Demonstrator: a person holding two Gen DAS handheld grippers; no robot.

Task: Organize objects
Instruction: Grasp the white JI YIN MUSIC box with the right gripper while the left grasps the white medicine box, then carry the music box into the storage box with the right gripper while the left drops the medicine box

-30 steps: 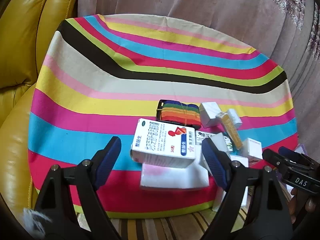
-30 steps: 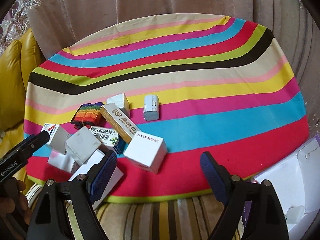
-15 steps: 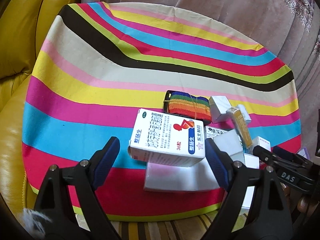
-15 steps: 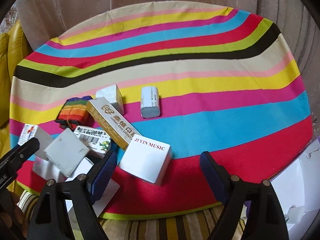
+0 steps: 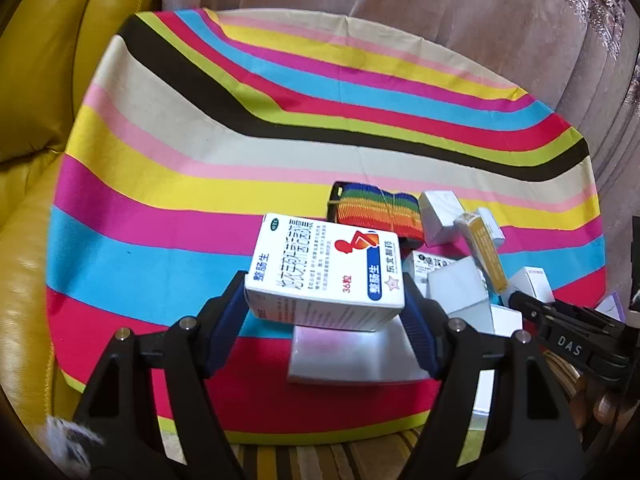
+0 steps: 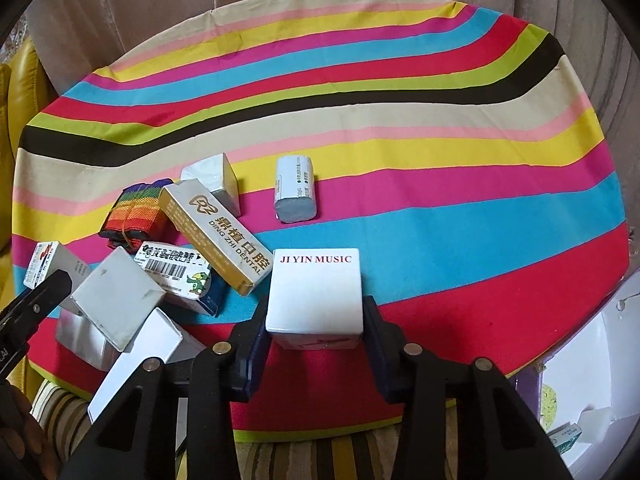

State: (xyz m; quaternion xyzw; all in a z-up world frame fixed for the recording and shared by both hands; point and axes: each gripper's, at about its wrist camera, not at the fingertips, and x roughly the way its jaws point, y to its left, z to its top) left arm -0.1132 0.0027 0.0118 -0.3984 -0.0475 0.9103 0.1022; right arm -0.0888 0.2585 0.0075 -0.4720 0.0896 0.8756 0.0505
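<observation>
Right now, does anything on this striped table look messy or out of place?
Yes. The boxes lie in a jumble at the near edge: the gold dental box rests tilted across a barcoded box, and a grey box leans on others. One small blue-grey pack lies apart on the striped cloth.

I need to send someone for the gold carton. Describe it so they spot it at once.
On the striped tablecloth, look in the heap of small boxes at its near left. The gold carton lies slantwise on that pile, beside the rainbow strap. It is the only long gold box, printed DING ZHI DENTAL.
</observation>
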